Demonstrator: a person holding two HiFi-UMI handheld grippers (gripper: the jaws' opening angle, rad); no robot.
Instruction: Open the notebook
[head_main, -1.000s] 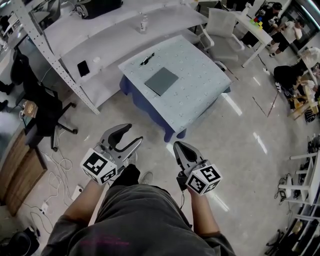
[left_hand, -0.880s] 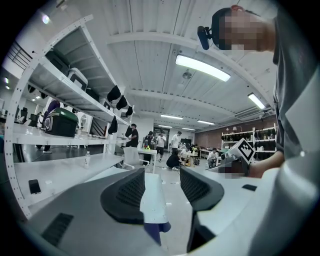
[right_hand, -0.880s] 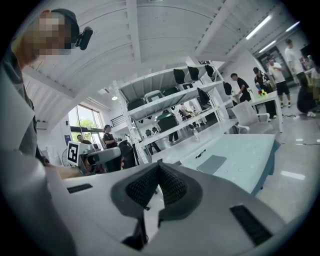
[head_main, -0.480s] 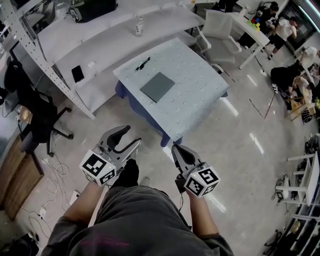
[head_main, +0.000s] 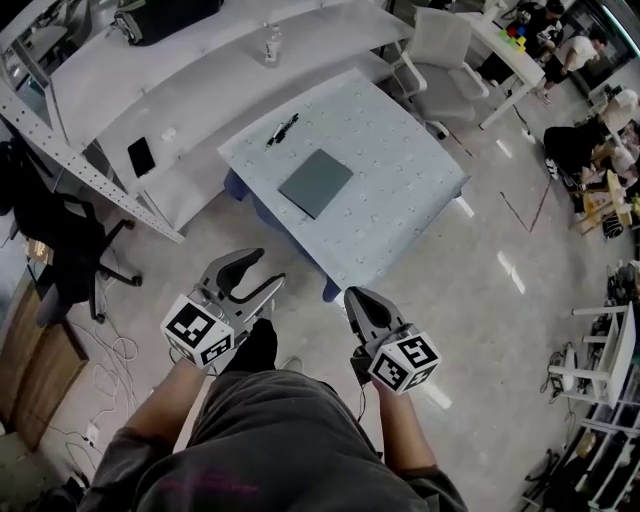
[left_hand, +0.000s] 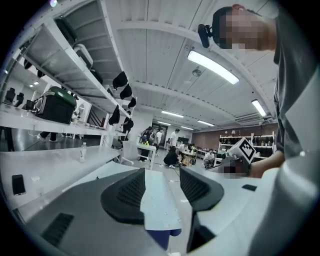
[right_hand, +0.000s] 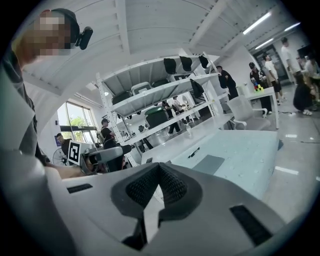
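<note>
Task not begun. The grey notebook (head_main: 316, 183) lies closed on the counter (head_main: 400, 190), upper centre of the head view. Both claws are held lower centre, well apart from it: left claw (head_main: 258, 272) spread and empty, right claw (head_main: 358, 297) clenched on nothing. Approach, grasping the cover and opening all remain.

We stand in an open lab workroom: long white shelf racks (head_main: 200, 60), swivel chairs (head_main: 440, 55), polished floor (head_main: 500, 330), ceiling strip lights (left_hand: 212, 66), people (head_main: 575, 52) at a far bench (head_main: 497, 40).
</note>
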